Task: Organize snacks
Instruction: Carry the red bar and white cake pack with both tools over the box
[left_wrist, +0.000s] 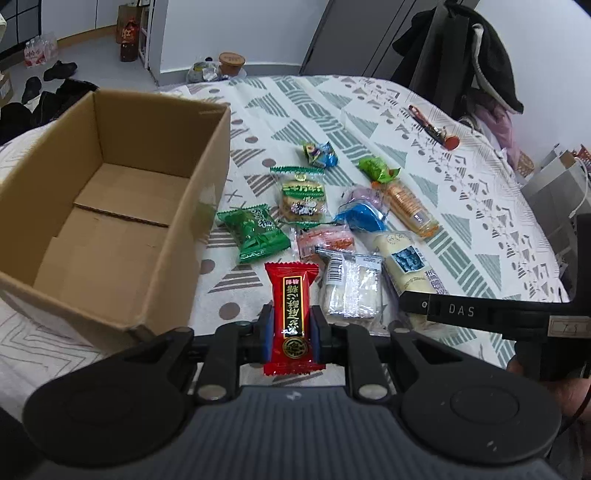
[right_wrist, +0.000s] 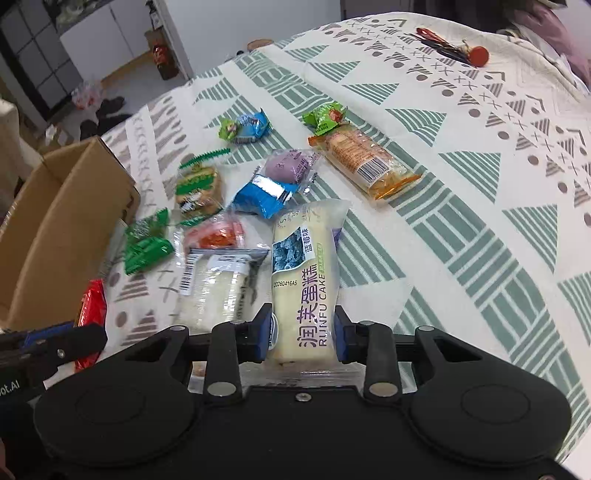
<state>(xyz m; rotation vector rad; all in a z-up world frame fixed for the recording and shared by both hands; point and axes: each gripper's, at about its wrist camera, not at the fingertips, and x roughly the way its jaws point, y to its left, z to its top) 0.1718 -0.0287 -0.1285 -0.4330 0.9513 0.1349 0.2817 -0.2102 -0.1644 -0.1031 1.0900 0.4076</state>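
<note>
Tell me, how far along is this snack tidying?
Barely begun: the brown cardboard box is empty. In hand: the left gripper is clamped on a red candy packet, and the right gripper is clamped on a cream blueberry cake pack. Left: the remaining wrapped snacks, such as the green packet and orange biscuit sleeve, on the patterned cloth.

The cardboard box (left_wrist: 110, 206) stands left of the snack packets (left_wrist: 332, 221) on the tablecloth (left_wrist: 480, 206).

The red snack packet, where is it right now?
The red snack packet is clamped in the left hand-held gripper, low in the left wrist view, just right of the cardboard box and left of the clear-wrapped white snack.
</note>
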